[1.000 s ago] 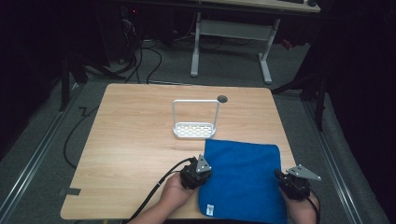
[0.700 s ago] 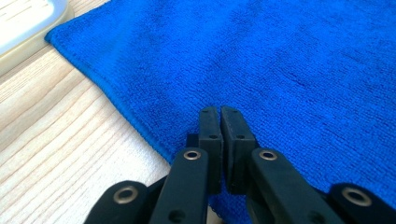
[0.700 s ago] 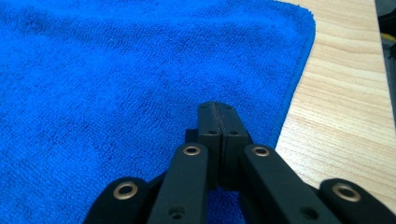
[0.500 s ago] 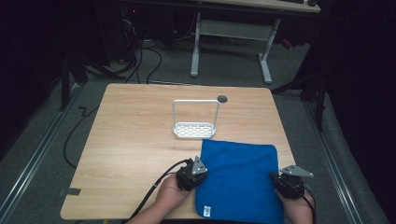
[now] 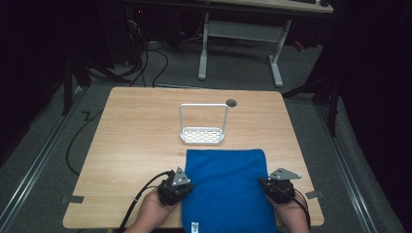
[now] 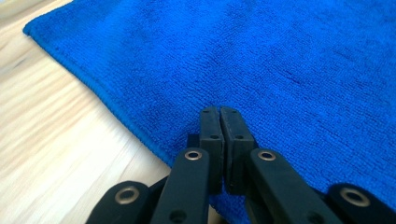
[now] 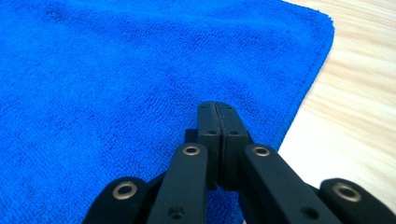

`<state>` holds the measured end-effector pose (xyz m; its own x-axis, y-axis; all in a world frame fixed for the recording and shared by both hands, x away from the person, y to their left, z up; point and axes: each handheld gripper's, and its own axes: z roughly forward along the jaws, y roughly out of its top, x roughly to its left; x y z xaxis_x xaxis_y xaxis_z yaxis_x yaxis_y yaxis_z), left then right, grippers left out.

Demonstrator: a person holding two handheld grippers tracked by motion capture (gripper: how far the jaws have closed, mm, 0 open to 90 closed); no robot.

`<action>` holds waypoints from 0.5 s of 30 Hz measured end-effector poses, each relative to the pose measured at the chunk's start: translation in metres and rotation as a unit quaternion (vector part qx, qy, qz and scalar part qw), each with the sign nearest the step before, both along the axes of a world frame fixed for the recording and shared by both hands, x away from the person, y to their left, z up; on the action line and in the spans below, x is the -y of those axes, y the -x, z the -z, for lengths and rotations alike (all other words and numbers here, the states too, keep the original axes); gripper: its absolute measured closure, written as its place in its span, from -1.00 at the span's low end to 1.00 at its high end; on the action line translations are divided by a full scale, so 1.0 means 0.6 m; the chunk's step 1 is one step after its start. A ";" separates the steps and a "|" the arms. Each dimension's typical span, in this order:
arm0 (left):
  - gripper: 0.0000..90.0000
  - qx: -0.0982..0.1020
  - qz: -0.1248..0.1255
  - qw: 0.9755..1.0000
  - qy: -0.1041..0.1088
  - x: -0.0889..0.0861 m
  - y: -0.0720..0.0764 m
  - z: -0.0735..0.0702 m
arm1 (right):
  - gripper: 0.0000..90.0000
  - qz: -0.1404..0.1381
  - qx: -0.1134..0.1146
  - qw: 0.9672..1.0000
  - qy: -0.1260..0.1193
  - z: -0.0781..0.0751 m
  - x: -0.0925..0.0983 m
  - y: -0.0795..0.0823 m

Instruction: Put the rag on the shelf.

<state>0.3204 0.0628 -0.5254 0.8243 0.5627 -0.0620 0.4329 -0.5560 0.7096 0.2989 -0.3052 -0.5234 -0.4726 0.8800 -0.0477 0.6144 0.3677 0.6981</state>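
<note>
- The left gripper (image 5: 178, 187) sits at the left edge of the blue microfibre cloth (image 5: 226, 189). In the left gripper view its jaws are pressed together over the cloth near its stitched hem (image 6: 116, 114); whether any fabric is pinched between them I cannot tell.
- The right gripper (image 5: 276, 187) sits at the cloth's right edge, opposite the left one. Its jaws are likewise together above the pile near the right hem (image 7: 303, 93), and again a pinch cannot be confirmed.
- The cloth lies flat on the near half of the wooden table (image 5: 136, 141), its near end at the table's front edge, its far edge close to a small white wire rack (image 5: 203, 131) but apart from it.
- This looks like the start of a fold or lift of the cloth. To do it well, each gripper should catch the hem itself, not just the pile.
- Both sides should rise level and together, so the cloth does not skew.
- Carry the fabric low, short of the rack, to avoid knocking it.
</note>
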 end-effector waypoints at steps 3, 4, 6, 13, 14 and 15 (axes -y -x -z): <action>0.97 -0.003 -0.013 1.000 0.003 -0.018 0.003 0.001 | 1.00 -0.015 0.001 1.000 0.002 0.000 -0.015 -0.006; 0.97 -0.003 -0.017 1.000 0.003 -0.025 0.005 0.001 | 1.00 -0.023 0.000 1.000 0.002 0.000 -0.025 -0.008; 0.97 -0.003 -0.034 0.999 0.004 -0.047 0.010 0.001 | 1.00 -0.048 -0.001 0.999 0.004 0.000 -0.045 -0.015; 0.97 -0.005 -0.069 0.998 0.010 -0.095 0.024 0.003 | 0.99 -0.088 -0.005 0.996 0.000 0.000 -0.083 -0.031; 0.97 -0.005 -0.069 0.998 0.010 -0.095 0.024 0.003 | 0.99 -0.094 -0.004 0.996 0.001 0.000 -0.086 -0.033; 0.97 -0.004 -0.074 0.997 0.011 -0.102 0.027 0.004 | 0.98 -0.096 -0.006 0.995 0.002 0.000 -0.090 -0.034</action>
<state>0.3042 0.1238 -0.5275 0.7311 0.6772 -0.0826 0.5155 -0.4690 0.7172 0.3191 -0.2513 -0.5232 -0.6332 0.7727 -0.0450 0.5398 0.4826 0.6898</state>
